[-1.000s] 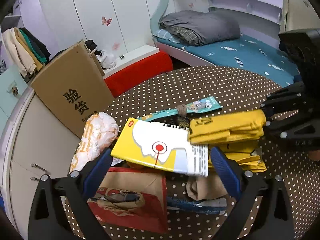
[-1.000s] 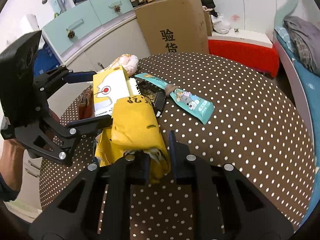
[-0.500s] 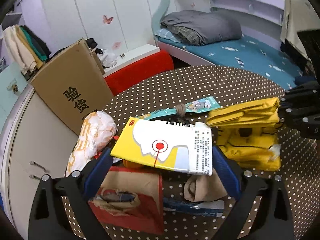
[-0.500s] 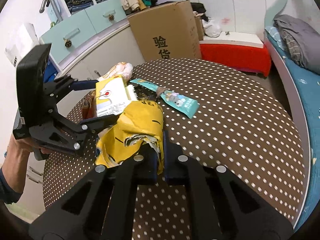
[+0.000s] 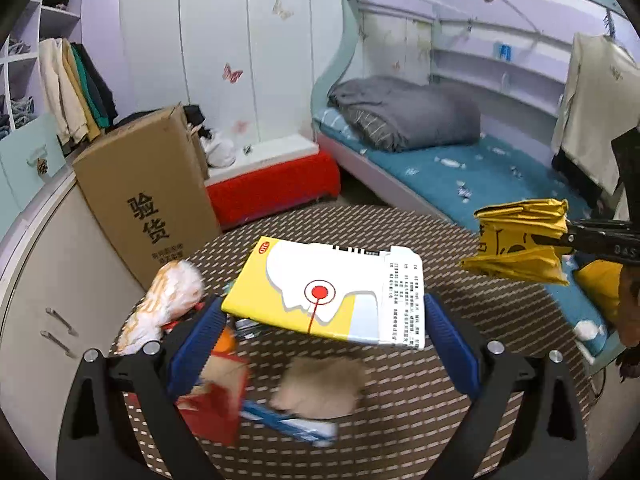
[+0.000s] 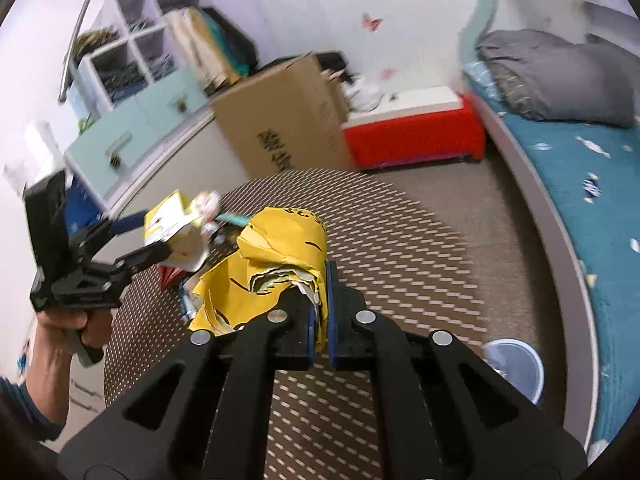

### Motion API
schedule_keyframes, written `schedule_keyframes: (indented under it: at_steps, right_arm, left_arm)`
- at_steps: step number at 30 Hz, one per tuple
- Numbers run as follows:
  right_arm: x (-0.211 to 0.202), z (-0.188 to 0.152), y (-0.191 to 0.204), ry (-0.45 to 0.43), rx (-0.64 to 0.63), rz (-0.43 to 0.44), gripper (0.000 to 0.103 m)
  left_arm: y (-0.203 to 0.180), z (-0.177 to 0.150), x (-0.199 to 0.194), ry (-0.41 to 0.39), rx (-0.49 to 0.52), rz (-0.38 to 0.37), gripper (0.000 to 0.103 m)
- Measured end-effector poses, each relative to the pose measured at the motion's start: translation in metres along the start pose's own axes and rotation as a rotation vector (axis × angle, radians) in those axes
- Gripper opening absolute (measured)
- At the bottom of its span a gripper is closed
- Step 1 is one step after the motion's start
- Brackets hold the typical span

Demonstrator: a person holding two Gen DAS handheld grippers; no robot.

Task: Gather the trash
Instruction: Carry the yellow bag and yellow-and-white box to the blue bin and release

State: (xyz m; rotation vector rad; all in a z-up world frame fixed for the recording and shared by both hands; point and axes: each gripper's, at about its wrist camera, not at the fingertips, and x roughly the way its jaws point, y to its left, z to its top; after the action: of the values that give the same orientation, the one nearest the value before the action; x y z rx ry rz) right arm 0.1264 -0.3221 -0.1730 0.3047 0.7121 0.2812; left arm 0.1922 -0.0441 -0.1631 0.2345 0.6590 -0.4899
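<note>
Crumpled yellow paper bag (image 6: 276, 268) clamped in R jaws; flat glossy yellow box (image 5: 332, 288) in L jaws.

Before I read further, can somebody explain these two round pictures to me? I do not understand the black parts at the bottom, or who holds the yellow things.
There is no robot. A person holds a hand-held gripper in each hand, and a fisheye camera on each looks forward along its two fingers, so the black parts are the tool itself. In the left view, the left hand-held gripper holds a yellow and white box between its blue fingers. In the right view, the right hand-held gripper is closed on a crumpled yellow paper bag. Both are lifted above a round dotted table. Trash remains there: a red carton, a tan crumpled paper and a white and orange bag. A blue bin stands on the floor.
</note>
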Motion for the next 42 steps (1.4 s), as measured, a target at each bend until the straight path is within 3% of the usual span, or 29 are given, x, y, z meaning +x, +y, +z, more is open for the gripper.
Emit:
schedule_keyframes:
  at_steps: [8,12,17,24,26,27,28,35,40,42]
  right_arm:
    - [-0.062,-0.008,-0.084,-0.072,0.165,-0.169,0.005]
    - [-0.07,-0.026,-0.135,-0.06,0.264,-0.251,0.005]
    - [-0.037,-0.057,-0.197,0.058,0.372,-0.336,0.005]
    - [0.034,-0.095,-0.265,0.205,0.522,-0.318,0.01]
    - [0.053,-0.108,-0.285,0.238,0.572,-0.309,0.036]
    - [0.055,-0.112,-0.292,0.243,0.587,-0.313,0.061]
    - [0.058,-0.117,-0.298,0.242,0.603,-0.314,0.067]
    - [0.046,-0.131,-0.321,0.203,0.677,-0.307,0.075]
    - [0.003,-0.13,-0.322,0.108,0.685,-0.336,0.097]
    - [-0.018,-0.124,-0.319,0.058,0.665,-0.365,0.097]
  left_arm:
    - [-0.071,0.02,-0.006,-0.053,-0.028,-0.091,0.095]
    - [-0.101,0.027,0.005,-0.042,-0.033,-0.126,0.095]
    - [-0.136,0.032,0.029,0.003,-0.03,-0.175,0.095]
    - [-0.178,0.04,0.063,0.06,0.008,-0.212,0.095]
    - [-0.189,0.043,0.07,0.071,0.019,-0.22,0.095]
    - [-0.197,0.045,0.077,0.079,0.027,-0.228,0.095]
    - [-0.203,0.047,0.081,0.084,0.033,-0.233,0.095]
    - [-0.25,0.055,0.105,0.109,0.094,-0.286,0.095]
    - [-0.289,0.055,0.13,0.158,0.133,-0.337,0.095]
    - [-0.307,0.054,0.142,0.185,0.151,-0.352,0.095]
